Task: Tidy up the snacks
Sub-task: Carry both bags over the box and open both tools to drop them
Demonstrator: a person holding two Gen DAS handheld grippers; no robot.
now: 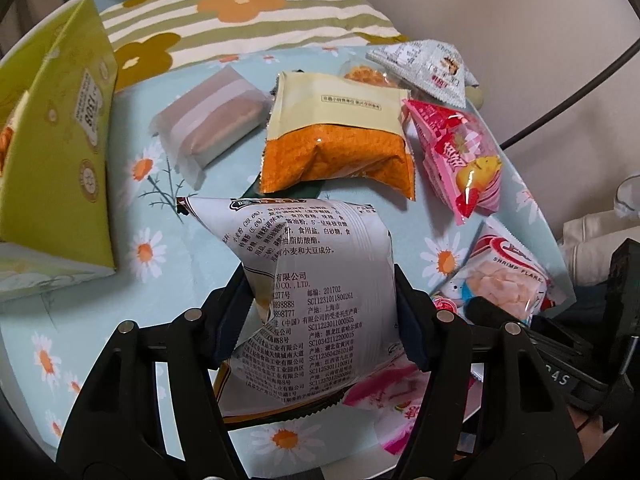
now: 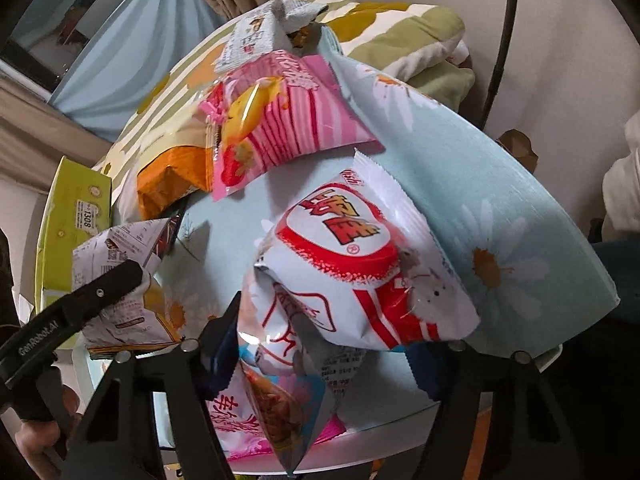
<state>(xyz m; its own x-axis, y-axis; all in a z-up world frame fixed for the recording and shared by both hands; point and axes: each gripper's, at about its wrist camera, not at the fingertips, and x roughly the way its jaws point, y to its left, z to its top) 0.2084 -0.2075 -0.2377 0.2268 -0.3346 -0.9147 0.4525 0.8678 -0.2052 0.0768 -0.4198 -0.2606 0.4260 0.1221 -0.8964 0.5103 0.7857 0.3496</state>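
Daisy-print table (image 1: 168, 216) is carrying loose snacks; left gripper (image 1: 320, 320) is clamping white printed packet (image 1: 320, 280), long axis pointing away; right gripper (image 2: 324, 344) is clamping shrimp-flake bag (image 2: 360, 264), tilting up-left.

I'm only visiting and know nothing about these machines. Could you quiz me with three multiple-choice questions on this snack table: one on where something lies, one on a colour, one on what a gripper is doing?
1. Where does the green box stand, in the left wrist view?
A. left edge of the table
B. among the packets
C. on the floor

2. What colour is the lower half of the cream-topped packet?
A. blue
B. orange
C. black

3. What is the left gripper doing?
A. hanging empty
B. squeezing a white printed packet
C. gripping the box

Answers: 1 A, it stands at the far left; 2 B, orange shows below the cream; 3 B, the packet creases between its fingers.
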